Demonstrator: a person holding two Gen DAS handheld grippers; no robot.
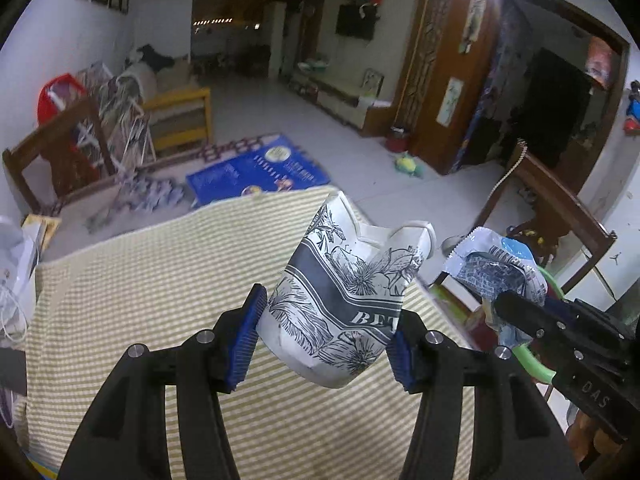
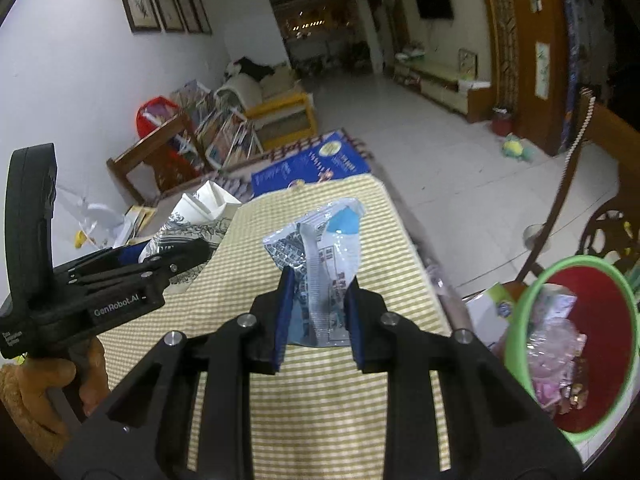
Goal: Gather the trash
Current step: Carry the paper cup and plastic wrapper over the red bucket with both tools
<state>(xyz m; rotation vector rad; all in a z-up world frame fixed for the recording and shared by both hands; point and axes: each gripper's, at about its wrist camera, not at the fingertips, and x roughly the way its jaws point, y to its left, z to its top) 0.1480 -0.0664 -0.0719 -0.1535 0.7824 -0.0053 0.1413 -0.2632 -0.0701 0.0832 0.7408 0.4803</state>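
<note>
A crushed white paper cup (image 1: 344, 300) with black flower print hangs above the striped tablecloth (image 1: 140, 300), and my left gripper (image 1: 326, 338) is shut on it. My right gripper (image 2: 318, 312) is shut on a crinkled blue and white plastic wrapper (image 2: 320, 252), also held up off the table. In the left wrist view the right gripper (image 1: 520, 312) shows at the right with the wrapper (image 1: 492, 264). In the right wrist view the left gripper (image 2: 176, 256) shows at the left with the cup (image 2: 192, 216), a hand below it. A bin (image 2: 616, 280) with a green rim and red inside stands at the right.
The bin holds several bits of plastic trash (image 2: 556, 344). The table edge (image 2: 420, 248) drops to a tiled floor (image 1: 340, 148) with a blue mat (image 1: 260, 172). A wooden chair (image 1: 560, 208) stands to the right, a cluttered rack (image 1: 100, 136) to the left.
</note>
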